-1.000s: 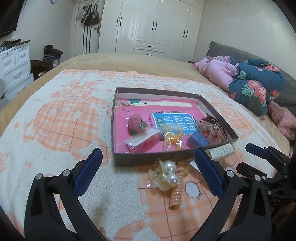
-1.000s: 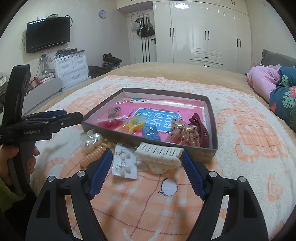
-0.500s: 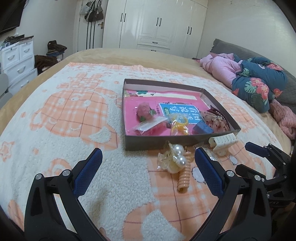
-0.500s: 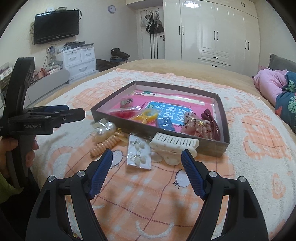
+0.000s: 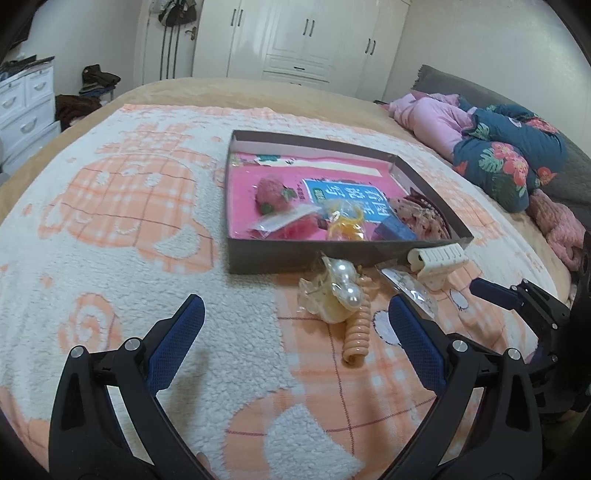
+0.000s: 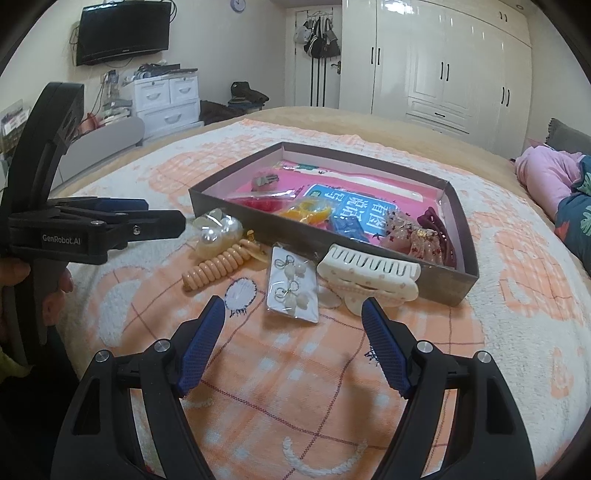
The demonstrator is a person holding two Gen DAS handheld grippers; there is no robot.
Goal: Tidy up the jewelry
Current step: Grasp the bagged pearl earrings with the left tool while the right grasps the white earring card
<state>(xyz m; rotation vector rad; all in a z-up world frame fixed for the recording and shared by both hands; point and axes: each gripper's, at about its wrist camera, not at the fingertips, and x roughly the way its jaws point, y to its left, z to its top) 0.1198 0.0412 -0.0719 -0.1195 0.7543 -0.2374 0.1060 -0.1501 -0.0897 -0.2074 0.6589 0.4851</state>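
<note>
A shallow dark box (image 5: 258, 254) (image 6: 295, 236) lies on the bed and holds several hair pieces on a pink liner. In front of it lie a pearl clip (image 5: 343, 284) (image 6: 214, 232), a peach coil hair tie (image 5: 358, 328) (image 6: 218, 267), a clear packet of earrings (image 5: 410, 286) (image 6: 293, 288) and a white claw clip (image 5: 437, 260) (image 6: 369, 273). My left gripper (image 5: 295, 306) (image 6: 147, 218) is open just short of the pearl clip. My right gripper (image 6: 293, 306) (image 5: 495, 291) is open, its tips straddling the near end of the earring packet without touching it.
An orange-and-white fleece blanket (image 5: 110, 221) covers the bed. Pink and floral bedding (image 5: 498, 162) is piled at the right. White wardrobes (image 6: 443, 66), a drawer unit (image 6: 166, 99) and a wall TV (image 6: 122, 31) stand beyond the bed. A hand (image 6: 22, 269) holds the left gripper.
The right gripper has come down and closer to the earring packet and white claw clip. In the left view the box and loose pieces have slid rightward. Both stay open.
</note>
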